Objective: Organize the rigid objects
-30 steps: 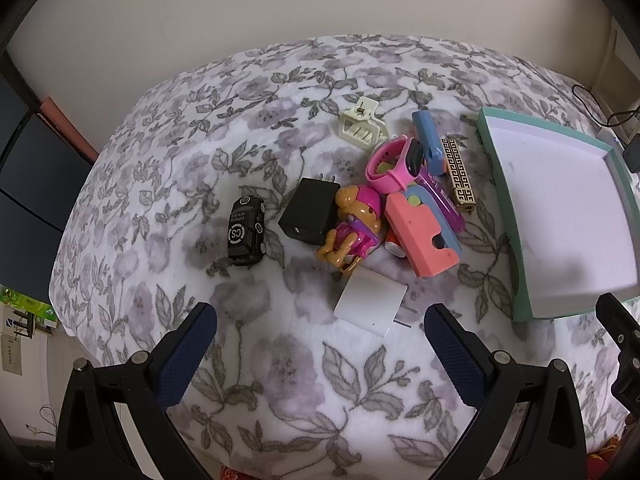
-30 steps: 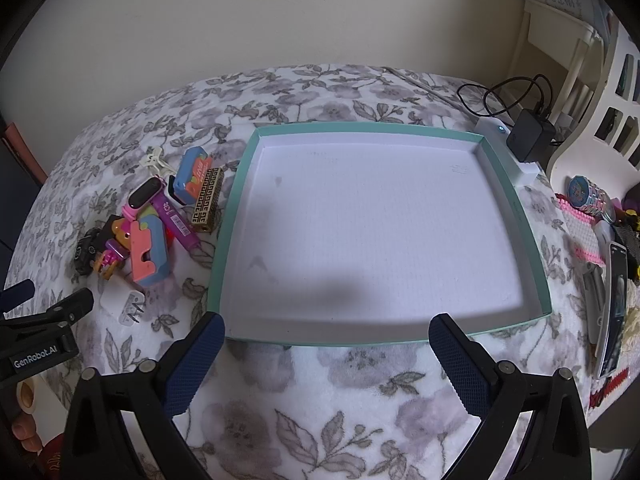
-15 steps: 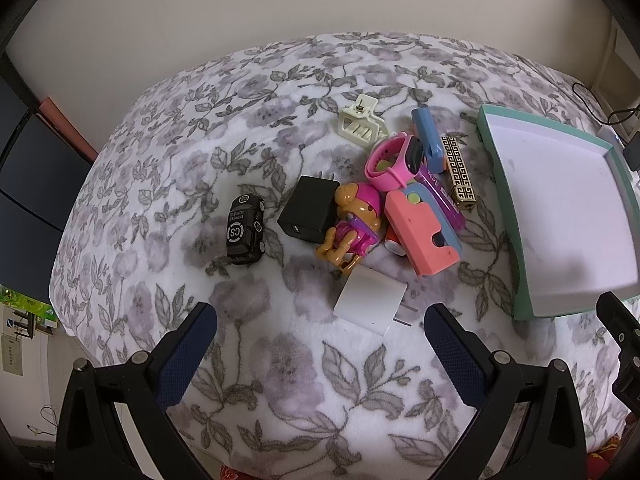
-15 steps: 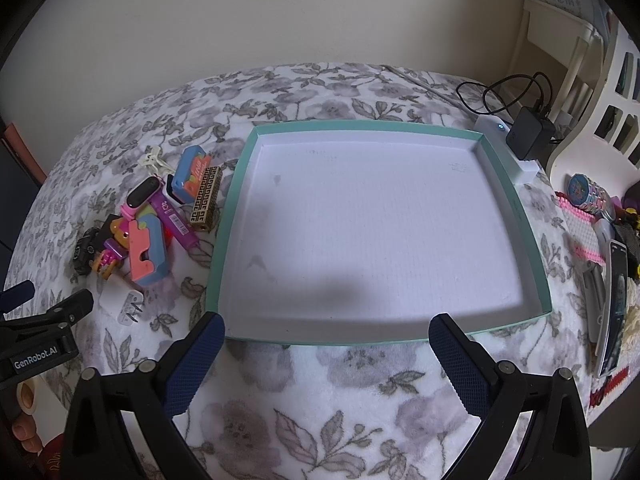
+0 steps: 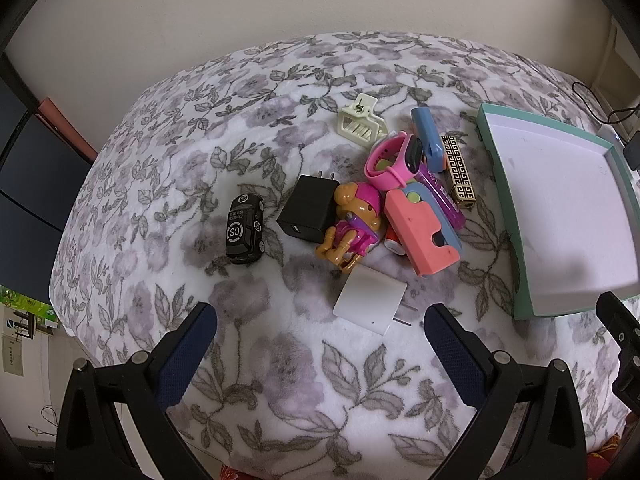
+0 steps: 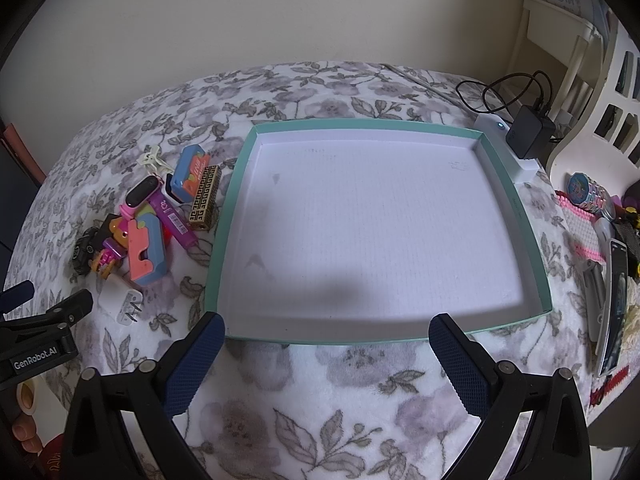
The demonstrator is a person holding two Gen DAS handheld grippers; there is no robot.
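The left gripper point(image 5: 320, 344) hangs over the flowered blanket point(image 5: 248, 368) with its two blue-padded fingers point(image 5: 188, 356) spread wide and nothing between them. Just ahead of it lies a white plug adapter point(image 5: 370, 302), prongs pointing toward the right finger.

Beyond the adapter, the loose items sit in one cluster:
- A black toy car point(image 5: 244, 229) stands apart at the left edge of the group.
- A black charger block point(image 5: 308, 208) lies beside the car, touching a pink and orange toy dog figure point(image 5: 354, 220).
- A coral and blue block point(image 5: 422, 232) lies to the right of the figure and overlaps a purple tube point(image 5: 444, 196).
- A pink wristwatch point(image 5: 394, 160) rests on top of the pile.
- A blue case point(image 5: 428, 138) and a gold patterned lighter point(image 5: 458, 174) lie side by side at the right of the cluster.
- A cream hair claw point(image 5: 360, 122) sits at the far edge, just apart from the watch.

The teal tray point(image 6: 230, 240) lies to the right of the cluster, near the lighter but not touching it. Its white floor holds no objects.

The right gripper point(image 6: 326, 354) hovers at the tray's near rim, fingers point(image 6: 460, 364) spread as wide as the left pair, holding nothing. From the right wrist view, the left gripper's black frame shows at the lower left.

Past the tray's far right corner, a black power adapter point(image 6: 530, 132) with a cable sits on a white box point(image 6: 504, 136).
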